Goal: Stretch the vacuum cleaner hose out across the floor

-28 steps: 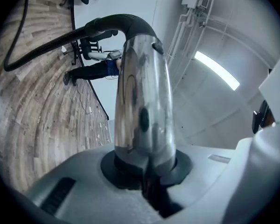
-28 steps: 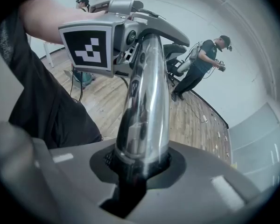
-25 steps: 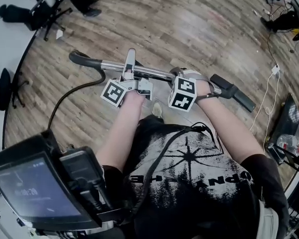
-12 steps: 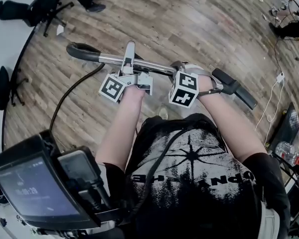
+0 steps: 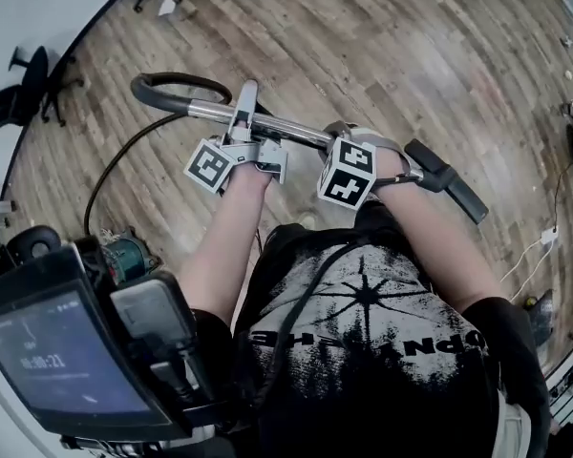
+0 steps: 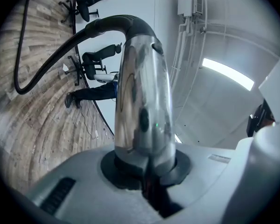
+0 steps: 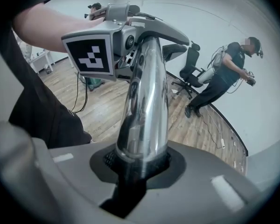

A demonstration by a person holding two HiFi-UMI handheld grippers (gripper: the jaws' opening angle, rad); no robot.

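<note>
The vacuum cleaner hose (image 6: 56, 57) is in our hands at one end only: it joins the bent black grip of the chrome tube (image 5: 286, 130) at about 10 o'clock in the head view. From there it curves down over the wooden floor (image 5: 382, 55) toward 8 o'clock, where it passes behind the screen device (image 5: 57, 351) strapped at our chest. We hold the tube off the floor, lying across our front from 10 o'clock to 3 o'clock, with its black end piece (image 5: 449, 179) at the 3 o'clock end. Our left tongs (image 5: 246, 132) are clenched on the tube just right of the bend, and the left gripper view shows both pads pressed against the shiny metal. Our right tongs (image 5: 349, 139) grasp the same tube nearer the black end piece, their pads likewise tight on it, and the two marker cubes sit side by side, a little apart. In the left gripper view the hose drops away from the grip toward 9 o'clock and loops on the floorboards. An office chair (image 5: 29, 89) stands at 10 o'clock by the curved edge of the flooring. In the right gripper view another person (image 7: 224, 73) stands at 2 o'clock beside a chair.
</note>
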